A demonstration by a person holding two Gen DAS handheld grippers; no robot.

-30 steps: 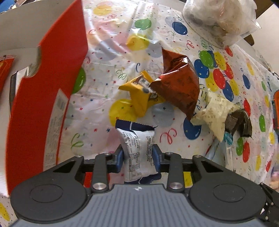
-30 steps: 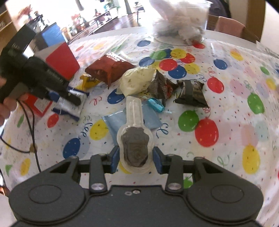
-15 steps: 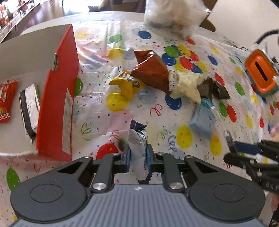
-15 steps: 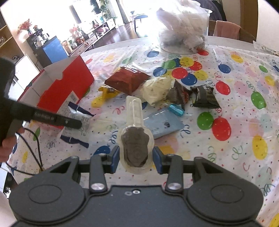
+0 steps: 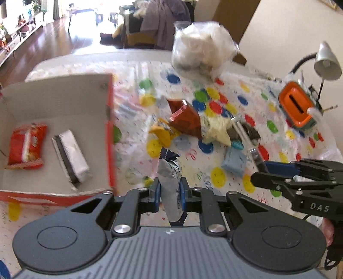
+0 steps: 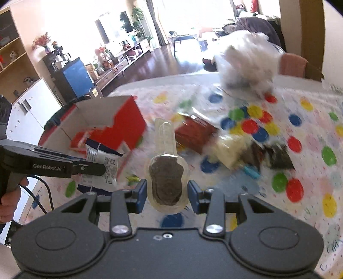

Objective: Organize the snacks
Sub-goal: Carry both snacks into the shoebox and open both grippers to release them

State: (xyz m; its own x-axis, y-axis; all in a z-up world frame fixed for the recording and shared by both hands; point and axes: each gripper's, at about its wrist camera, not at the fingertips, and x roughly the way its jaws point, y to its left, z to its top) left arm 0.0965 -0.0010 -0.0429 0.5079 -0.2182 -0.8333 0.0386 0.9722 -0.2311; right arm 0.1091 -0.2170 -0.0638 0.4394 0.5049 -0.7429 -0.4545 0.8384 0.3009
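White-and-navy snack packet: clamped upright in left tool, angled downward above desk, right of red box. Clear-wrapped brown snack: pinched in right tool, angled downward, above desk.

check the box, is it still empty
No, the red box already holds an orange-red packet and a silver-wrapped bar.

Bright daylight flooded through tall windows onto a dark polished wood floor, with a long low cabinet along the left wall, wooden shelves nearby, a beige wall and a silver desk lamp at right.
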